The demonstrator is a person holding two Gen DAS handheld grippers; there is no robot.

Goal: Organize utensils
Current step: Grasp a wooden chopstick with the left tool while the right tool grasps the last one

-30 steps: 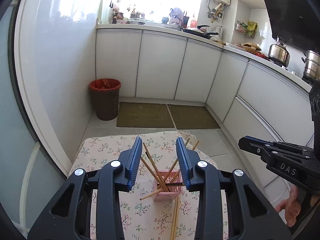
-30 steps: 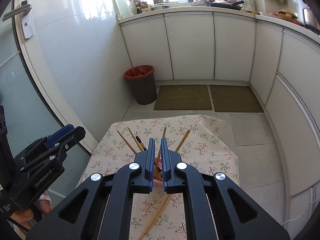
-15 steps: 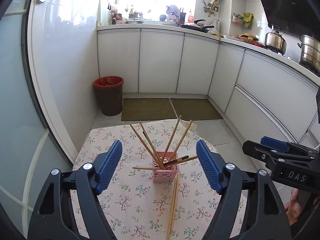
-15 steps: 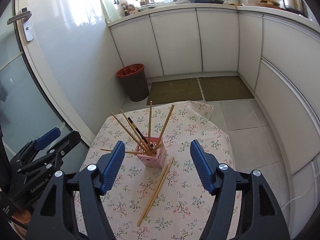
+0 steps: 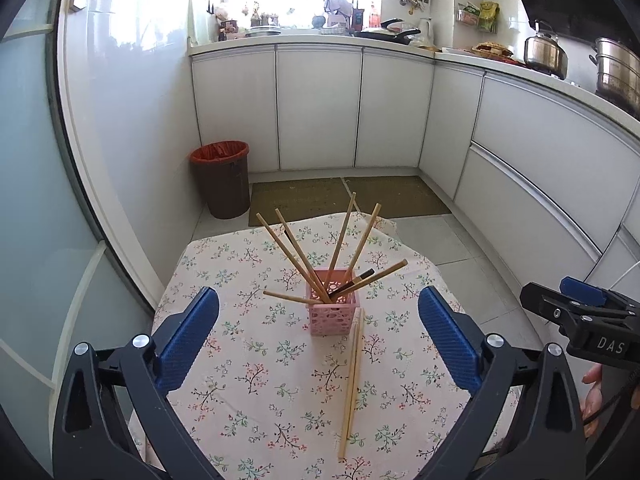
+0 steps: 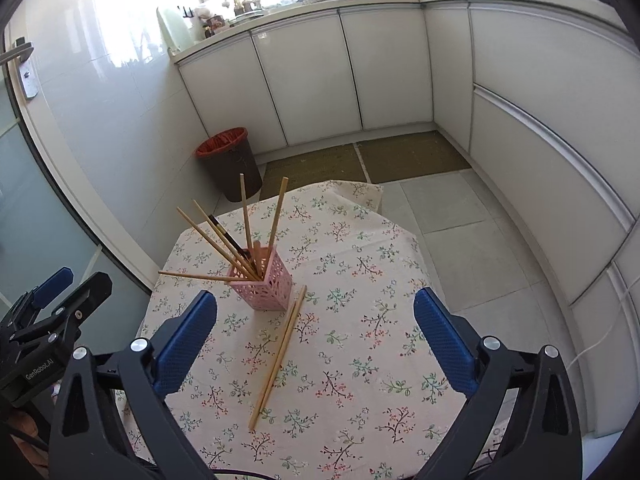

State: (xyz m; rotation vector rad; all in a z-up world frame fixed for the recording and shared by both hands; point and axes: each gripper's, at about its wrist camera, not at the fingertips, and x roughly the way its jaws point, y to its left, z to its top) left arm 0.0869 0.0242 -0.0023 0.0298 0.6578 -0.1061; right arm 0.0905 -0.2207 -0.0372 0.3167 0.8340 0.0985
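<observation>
Ahead of wide-spread left tool [image 5: 319, 338]: chopstick pair [image 5: 351, 380], flat.

Home kitchen: white cabinets [image 5: 316, 108], countertop w/ pots [image 5: 546, 54] (stove side), trash bin [image 5: 221, 178], floor mats [image 5: 298, 200].

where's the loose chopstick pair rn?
Both views show the loose pair flat on the tablecloth, just in front of the pink holder, far ends by its base, between the open tongs.

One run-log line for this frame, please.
left gripper: open, empty | right gripper: open, empty | pink holder: upright, chopsticks inside | two chopsticks: flat on tablecloth beside holder
</observation>
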